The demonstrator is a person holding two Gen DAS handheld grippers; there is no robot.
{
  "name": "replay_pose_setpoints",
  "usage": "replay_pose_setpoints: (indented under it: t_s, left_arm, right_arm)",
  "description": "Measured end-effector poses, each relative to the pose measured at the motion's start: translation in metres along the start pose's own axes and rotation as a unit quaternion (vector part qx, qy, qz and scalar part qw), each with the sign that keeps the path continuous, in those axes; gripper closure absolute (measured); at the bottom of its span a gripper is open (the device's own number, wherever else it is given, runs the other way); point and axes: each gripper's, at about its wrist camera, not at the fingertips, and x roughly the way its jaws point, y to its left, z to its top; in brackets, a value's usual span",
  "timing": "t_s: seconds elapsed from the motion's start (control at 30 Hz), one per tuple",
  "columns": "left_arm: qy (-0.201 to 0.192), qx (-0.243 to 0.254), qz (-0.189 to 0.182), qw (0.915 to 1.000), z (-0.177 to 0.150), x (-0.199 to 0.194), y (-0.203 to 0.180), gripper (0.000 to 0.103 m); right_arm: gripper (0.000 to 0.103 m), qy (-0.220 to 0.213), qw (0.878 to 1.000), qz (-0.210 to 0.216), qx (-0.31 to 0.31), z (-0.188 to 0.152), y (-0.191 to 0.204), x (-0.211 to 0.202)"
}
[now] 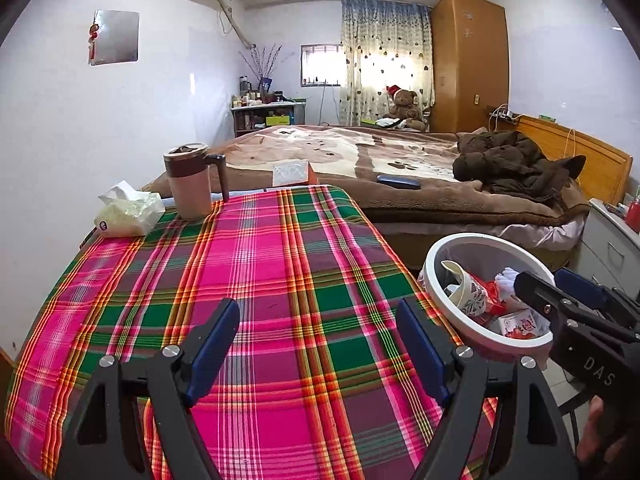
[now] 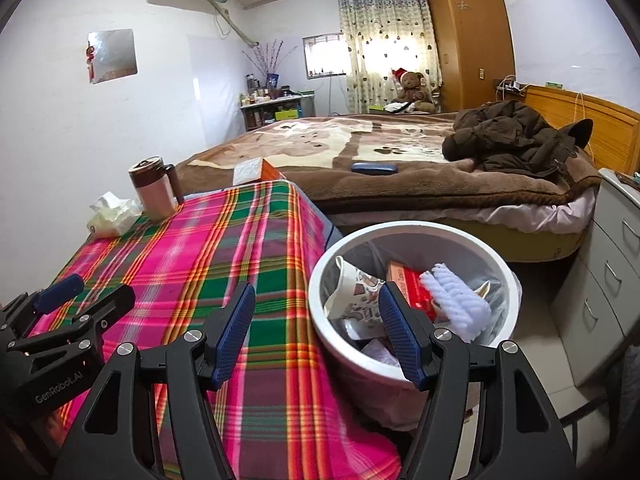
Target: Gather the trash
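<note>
1 bin [image 2: 404, 232], 1 mug [image 1: 190, 180], 1 tissue pk [image 1: 128, 212], 1 teddy [image 1: 404, 106], 2 grippers.

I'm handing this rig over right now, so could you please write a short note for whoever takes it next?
Left gripper: open, empty, above the plaid tablecloth.
Right gripper: open, empty, by the table edge and the trash bin.
Done: bin holds a paper cup, red box and white wad.
Left: no loose trash visible on the table; only the mug and tissue pack.
</note>
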Motion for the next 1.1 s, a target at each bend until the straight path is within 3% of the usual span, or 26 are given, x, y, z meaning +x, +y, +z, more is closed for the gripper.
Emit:
replay_pose_setpoints:
  t_s: [1.1]
  left_arm:
    - [-0.010,-0.003,0.005,0.9999,-0.0080,-0.0103,-0.0030,0.021]
  right_arm:
    - [0.037,-0.012,1.000,0.004,0.000,-0.0062,0.0051,-0.0071]
